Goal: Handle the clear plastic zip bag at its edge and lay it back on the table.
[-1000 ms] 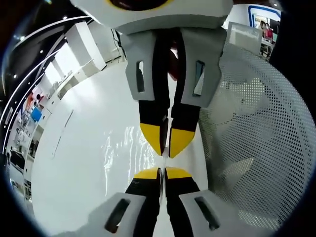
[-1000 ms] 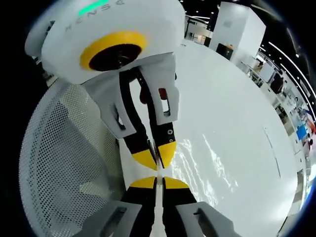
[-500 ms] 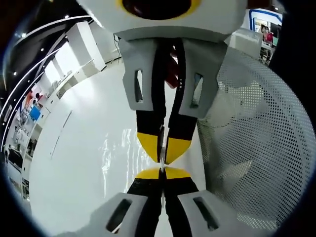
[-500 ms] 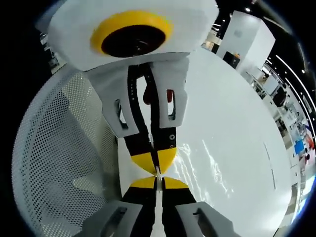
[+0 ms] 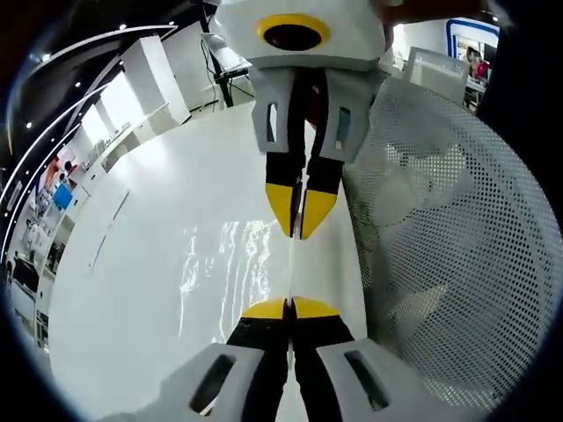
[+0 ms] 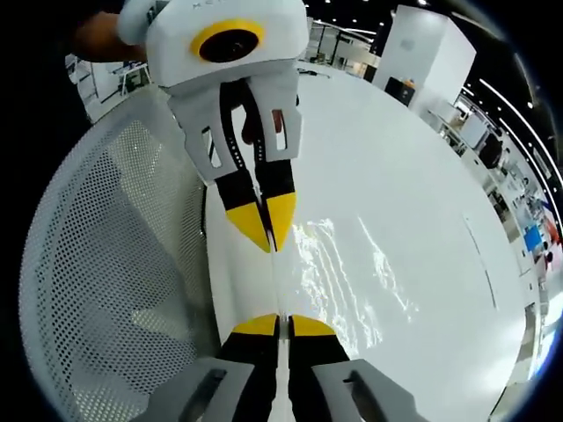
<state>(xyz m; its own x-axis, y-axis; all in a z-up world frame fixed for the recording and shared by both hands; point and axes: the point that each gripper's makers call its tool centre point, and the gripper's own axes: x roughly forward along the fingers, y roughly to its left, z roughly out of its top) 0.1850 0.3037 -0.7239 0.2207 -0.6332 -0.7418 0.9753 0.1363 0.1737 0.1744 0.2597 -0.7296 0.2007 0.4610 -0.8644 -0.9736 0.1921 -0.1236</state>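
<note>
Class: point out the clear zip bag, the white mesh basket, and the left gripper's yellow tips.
clear zip bag [image 5: 224,264], left gripper view, glinting film.
white mesh basket [image 5: 457,255], left gripper view, perforated wall.
left gripper [image 5: 289,305], left gripper view, between its tips.

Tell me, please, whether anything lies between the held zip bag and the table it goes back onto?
Nothing visible does. Both grippers pinch the clear zip bag at its edge, and the white table below is bare; the mesh basket stands beside.

Left gripper [image 5: 289,303] jaws closed; right gripper [image 6: 280,319] jaws closed (tips facing each other, apart).
</note>
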